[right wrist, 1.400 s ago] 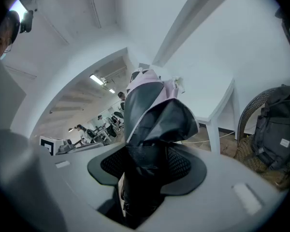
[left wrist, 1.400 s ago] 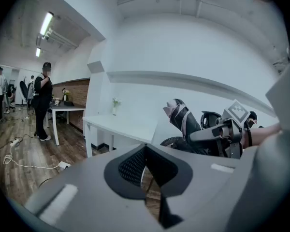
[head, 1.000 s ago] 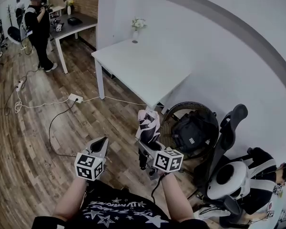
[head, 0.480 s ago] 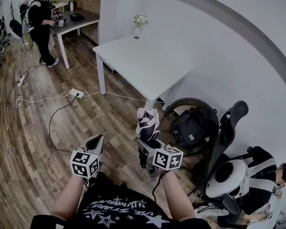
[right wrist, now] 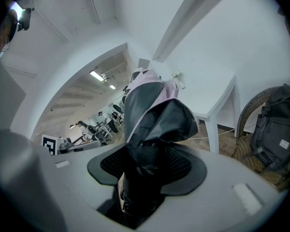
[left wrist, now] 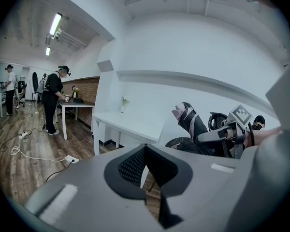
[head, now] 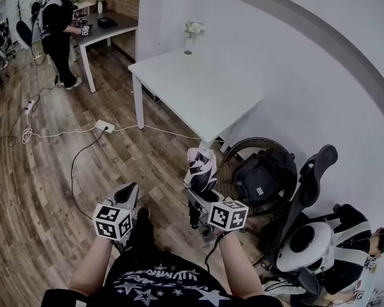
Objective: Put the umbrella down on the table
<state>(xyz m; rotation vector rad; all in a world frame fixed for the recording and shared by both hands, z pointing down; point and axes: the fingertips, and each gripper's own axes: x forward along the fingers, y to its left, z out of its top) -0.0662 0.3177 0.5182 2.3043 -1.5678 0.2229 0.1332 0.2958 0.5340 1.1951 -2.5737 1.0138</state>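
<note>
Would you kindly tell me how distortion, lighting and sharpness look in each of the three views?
Head view: strong fisheye bends the wall behind the white table into an arc; the light is even, with no glare. Left gripper view: the ceiling lamp blows out bright, and the corners vignette black. Right gripper view: the umbrella looms dark and close, slightly soft, with black corners.

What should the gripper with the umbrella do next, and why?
Probably carry it forward toward the white table. The right gripper is shut on the folded umbrella and holds it upright over the wooden floor. The table stands some way ahead, so the umbrella cannot be laid down from here.
</note>
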